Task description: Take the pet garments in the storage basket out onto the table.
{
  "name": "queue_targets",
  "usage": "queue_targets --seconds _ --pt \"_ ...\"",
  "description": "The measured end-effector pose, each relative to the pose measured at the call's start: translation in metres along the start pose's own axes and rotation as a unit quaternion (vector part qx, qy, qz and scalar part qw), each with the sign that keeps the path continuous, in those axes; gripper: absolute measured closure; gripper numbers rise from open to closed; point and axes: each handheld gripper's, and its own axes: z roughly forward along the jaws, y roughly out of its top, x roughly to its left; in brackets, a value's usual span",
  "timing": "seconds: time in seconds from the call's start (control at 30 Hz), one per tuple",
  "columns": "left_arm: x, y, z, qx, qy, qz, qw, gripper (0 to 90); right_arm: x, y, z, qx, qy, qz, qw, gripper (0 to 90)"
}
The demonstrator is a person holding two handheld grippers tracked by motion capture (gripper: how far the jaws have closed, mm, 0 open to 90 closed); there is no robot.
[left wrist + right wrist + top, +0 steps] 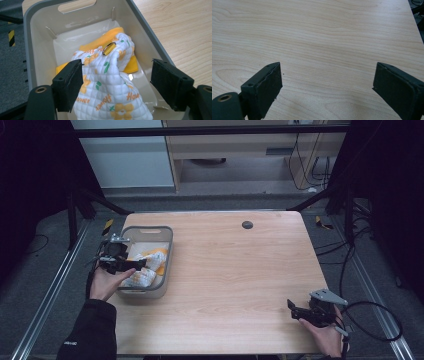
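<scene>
Wood bench (225,270), dark room w/ cables on floor. Left tongs (117,82) apart over quilted cloth (110,82) in grey bin (167,255). Right tongs (327,85) apart, near-right.

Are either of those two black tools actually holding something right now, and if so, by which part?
Nothing is held. The left tool stands open over the flowered cloth in the grey basket, its pads not pressing it. The right tool is open above the bare table.

The quilted white cloth (110,85) in the grey basket (40,32) carries orange printed words among its flowers: "flower" reads near the left finger, and again, partly upside down, lower on the fold. A small white mark on the person's sleeve (87,335) is too small to read.
</scene>
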Motion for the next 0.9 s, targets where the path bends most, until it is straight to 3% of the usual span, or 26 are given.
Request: queue_targets --seconds 0.53,0.9 --pt "0.0 0.006 0.02 0.038 0.011 0.007 0.9992 29.7 0.0 0.0 0.0 0.003 0.002 0.001 1.0 8.6" --pt "0.0 0.006 0.03 0.058 0.011 0.002 0.9983 38.4 0.0 0.0 0.001 0.006 0.003 0.002 1.0 8.6"
